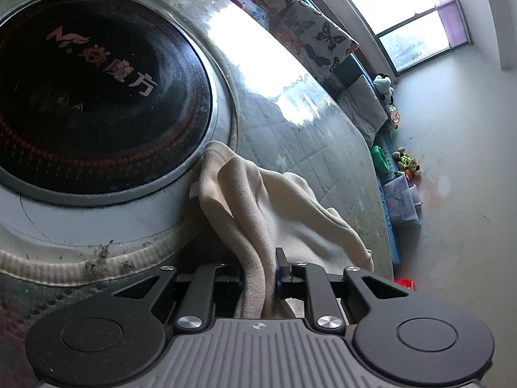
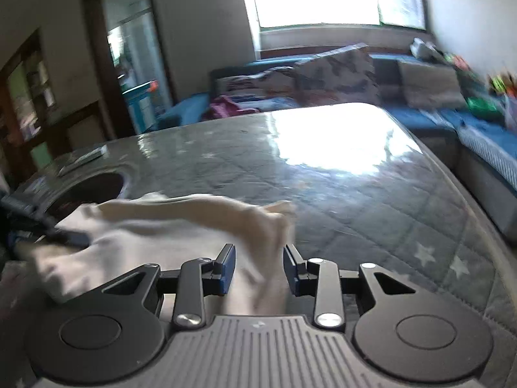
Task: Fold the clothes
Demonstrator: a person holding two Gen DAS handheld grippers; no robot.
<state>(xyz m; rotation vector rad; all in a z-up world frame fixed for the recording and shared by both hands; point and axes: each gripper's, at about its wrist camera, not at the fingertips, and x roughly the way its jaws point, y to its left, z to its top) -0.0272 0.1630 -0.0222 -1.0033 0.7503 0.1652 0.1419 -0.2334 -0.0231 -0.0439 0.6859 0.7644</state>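
Observation:
A cream fleece garment lies bunched on the grey quilted table cover, beside the round black hotplate. My left gripper is shut on a fold of the garment, which runs up between its fingers. In the right wrist view the same garment spreads to the left, blurred by motion. My right gripper has its jaws apart with a strip of the cloth between them, not pinched. My left gripper shows at the left edge, on the cloth.
A round black induction hotplate is set into the table, with a ribbed trim ring. A blue sofa with butterfly cushions, toys and clothes runs behind and right of the table. A doorway stands at far left.

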